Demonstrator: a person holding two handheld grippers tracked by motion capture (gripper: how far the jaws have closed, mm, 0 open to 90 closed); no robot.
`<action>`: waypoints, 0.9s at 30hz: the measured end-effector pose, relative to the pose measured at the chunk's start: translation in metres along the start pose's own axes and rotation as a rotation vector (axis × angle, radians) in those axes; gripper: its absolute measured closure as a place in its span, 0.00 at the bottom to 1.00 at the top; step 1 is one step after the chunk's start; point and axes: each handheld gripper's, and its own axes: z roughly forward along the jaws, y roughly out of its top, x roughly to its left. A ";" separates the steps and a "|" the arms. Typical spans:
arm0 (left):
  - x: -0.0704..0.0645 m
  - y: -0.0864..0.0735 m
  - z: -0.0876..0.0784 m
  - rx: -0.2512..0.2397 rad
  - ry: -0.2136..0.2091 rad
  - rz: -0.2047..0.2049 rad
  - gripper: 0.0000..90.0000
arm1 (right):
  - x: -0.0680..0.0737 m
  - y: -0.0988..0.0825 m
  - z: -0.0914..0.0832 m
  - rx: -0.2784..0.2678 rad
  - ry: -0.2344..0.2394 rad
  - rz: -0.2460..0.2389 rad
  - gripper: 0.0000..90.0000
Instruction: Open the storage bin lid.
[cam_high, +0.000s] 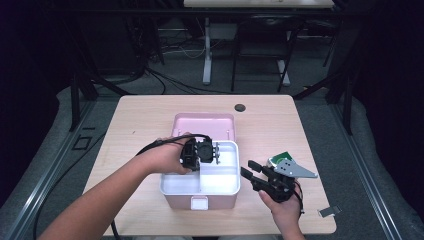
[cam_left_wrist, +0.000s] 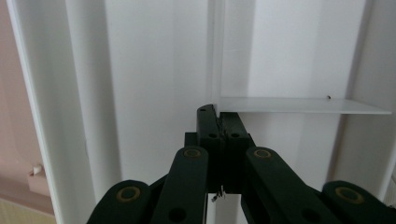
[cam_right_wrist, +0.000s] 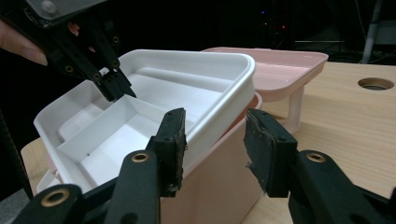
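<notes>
On the wooden table (cam_high: 150, 115), the left gripper (cam_high: 212, 150) pinches the divider of a white tray (cam_high: 220, 187) atop the pink lunch box (cam_high: 175, 201), the right gripper (cam_high: 252, 172) unclenched beside its rim; the tray looks light, stiff, slippery plastic.

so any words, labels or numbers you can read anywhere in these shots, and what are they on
None can be read.
White tray and pink box: plain surfaces, no lettering.
White latch tab on the box front: blank.
Green and white item behind the right hand-held gripper: any print is too small and blurred to read.
Small grey piece near the table's right edge: too small to tell.
</notes>
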 end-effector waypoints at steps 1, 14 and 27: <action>0.000 0.000 -0.003 -0.004 0.002 -0.003 1.00 | 0.000 0.000 -0.001 0.002 -0.003 0.008 0.64; 0.006 -0.010 -0.019 -0.005 0.030 -0.053 0.99 | -0.002 0.001 -0.004 -0.008 -0.007 0.009 0.64; 0.019 -0.034 -0.026 -0.015 -0.002 -0.245 1.00 | -0.003 0.000 -0.001 0.001 -0.008 0.012 0.64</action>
